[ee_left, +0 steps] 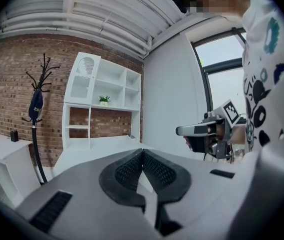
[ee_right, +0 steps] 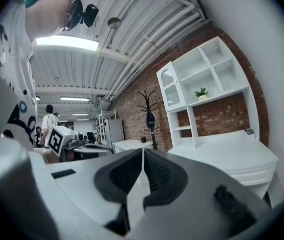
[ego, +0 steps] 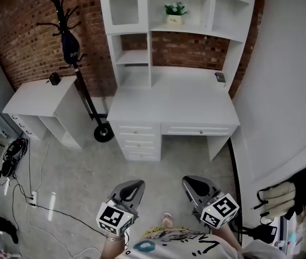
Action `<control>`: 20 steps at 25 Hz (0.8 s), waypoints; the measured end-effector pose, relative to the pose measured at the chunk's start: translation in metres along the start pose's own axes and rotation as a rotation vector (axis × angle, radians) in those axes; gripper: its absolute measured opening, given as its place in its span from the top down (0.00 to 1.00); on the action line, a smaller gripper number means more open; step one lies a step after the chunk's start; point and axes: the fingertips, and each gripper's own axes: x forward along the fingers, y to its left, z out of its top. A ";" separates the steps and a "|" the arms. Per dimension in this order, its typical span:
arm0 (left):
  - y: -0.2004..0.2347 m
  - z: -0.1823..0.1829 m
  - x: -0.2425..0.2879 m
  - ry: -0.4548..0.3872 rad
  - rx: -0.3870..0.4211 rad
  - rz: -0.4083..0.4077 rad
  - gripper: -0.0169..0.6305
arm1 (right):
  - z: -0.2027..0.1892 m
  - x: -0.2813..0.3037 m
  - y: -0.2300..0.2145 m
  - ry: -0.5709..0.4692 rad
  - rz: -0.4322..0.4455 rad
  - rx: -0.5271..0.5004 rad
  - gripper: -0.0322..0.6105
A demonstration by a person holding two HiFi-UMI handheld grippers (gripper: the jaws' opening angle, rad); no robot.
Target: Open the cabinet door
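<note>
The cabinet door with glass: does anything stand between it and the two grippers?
Nothing visible does. Only bare floor lies between the left gripper, the right gripper and the desk, and its top below the cabinet door is bare. The coat stand is off to the left.

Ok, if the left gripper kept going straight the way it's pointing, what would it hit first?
Nothing close by. The left gripper, shut and empty, points over the floor toward the white desk; it would probably meet the desk's front or drawers first, though depth is hard to judge.
</note>
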 end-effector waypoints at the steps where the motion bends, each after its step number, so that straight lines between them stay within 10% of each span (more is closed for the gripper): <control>1: 0.002 0.002 0.007 -0.001 0.002 0.002 0.95 | 0.002 0.003 -0.007 0.000 0.006 -0.004 0.90; 20: 0.030 0.012 0.089 0.001 -0.021 0.093 0.95 | 0.011 0.038 -0.089 0.024 0.097 -0.004 0.90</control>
